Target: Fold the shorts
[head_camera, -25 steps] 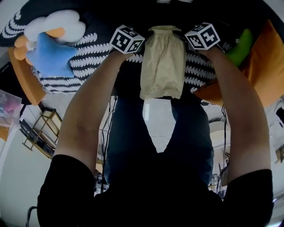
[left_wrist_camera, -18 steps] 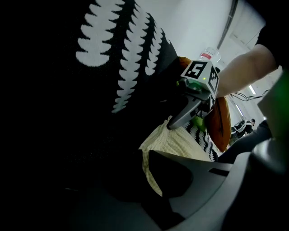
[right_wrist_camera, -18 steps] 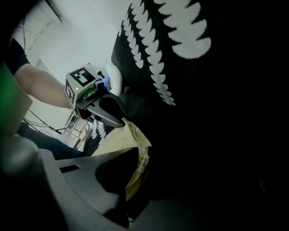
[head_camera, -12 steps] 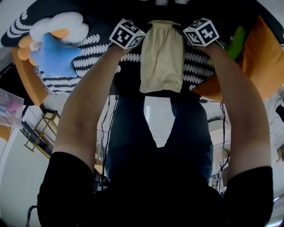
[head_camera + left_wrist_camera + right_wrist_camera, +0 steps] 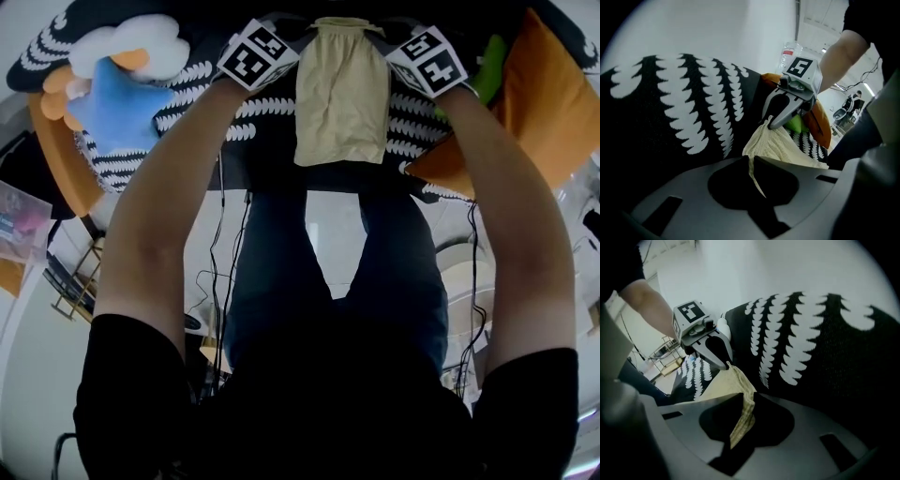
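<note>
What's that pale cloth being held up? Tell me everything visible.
Those are the shorts: pale cream, thin crinkled fabric with a gathered waistband on top. They hang flat, seemingly folded leg on leg. The left gripper and right gripper pinch the waistband's two corners, their jaws having just closed on it. Behind lies a black-and-white patterned cover.

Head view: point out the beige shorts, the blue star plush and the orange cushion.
beige shorts (image 5: 342, 94), head view, middle of the hanging fabric.
blue star plush (image 5: 117, 105), head view, centre of the star.
orange cushion (image 5: 542, 101), head view, bare upper part of its face.
</note>
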